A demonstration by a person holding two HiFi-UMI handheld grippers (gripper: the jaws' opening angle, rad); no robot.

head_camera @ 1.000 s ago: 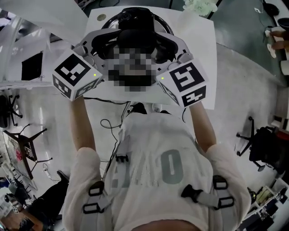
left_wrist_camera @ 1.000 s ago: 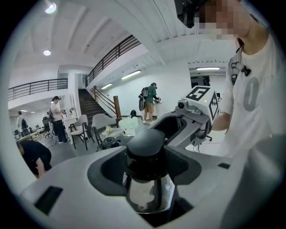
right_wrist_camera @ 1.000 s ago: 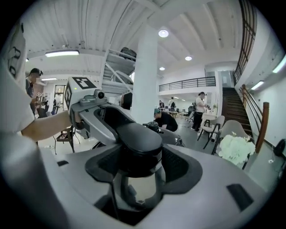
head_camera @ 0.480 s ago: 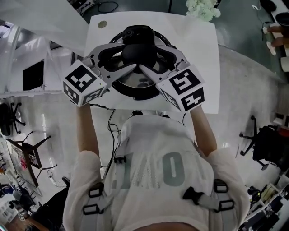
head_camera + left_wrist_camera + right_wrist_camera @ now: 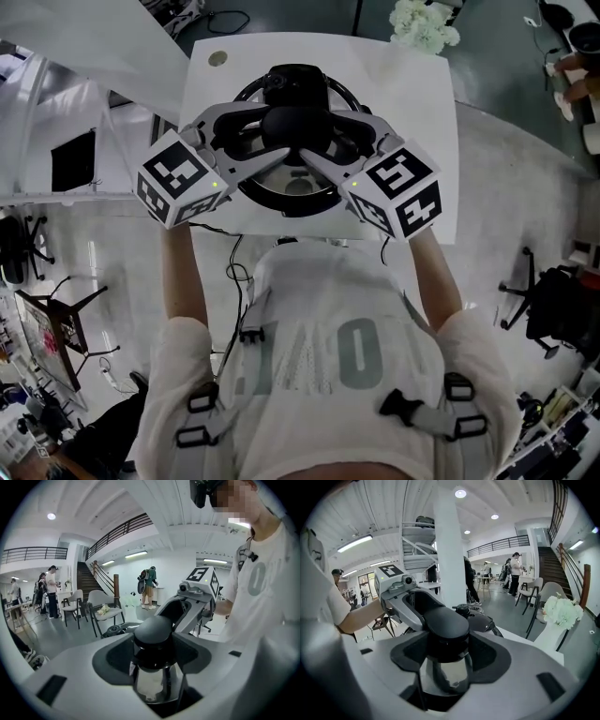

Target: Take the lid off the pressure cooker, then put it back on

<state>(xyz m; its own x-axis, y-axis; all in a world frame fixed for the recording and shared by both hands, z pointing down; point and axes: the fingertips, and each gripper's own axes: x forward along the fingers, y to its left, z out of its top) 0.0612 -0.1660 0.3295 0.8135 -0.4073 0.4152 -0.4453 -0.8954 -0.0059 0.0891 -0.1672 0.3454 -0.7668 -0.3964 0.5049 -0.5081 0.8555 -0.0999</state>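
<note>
The pressure cooker [image 5: 251, 94] stands on a white table [image 5: 412, 94], with a black valve block [image 5: 295, 82] at its far rim. Its steel lid [image 5: 298, 190] lies over the pot; I cannot tell if it is seated. The lid's black knob [image 5: 295, 125] is clasped from both sides. My left gripper [image 5: 279, 137] is shut on it from the left, the knob [image 5: 152, 632] filling its jaws. My right gripper [image 5: 321, 137] grips it from the right; its jaws have just been closing on the knob [image 5: 445, 627].
White flowers [image 5: 424, 23] stand at the table's far right corner and a small round disc [image 5: 217, 58] at its far left. Cables [image 5: 234, 258] trail on the floor by the near edge. An office chair [image 5: 548, 300] stands to the right.
Both grippers have come down together with the lid knob between them, toward the cooker on the table. Their hold on the knob looks the same.
</note>
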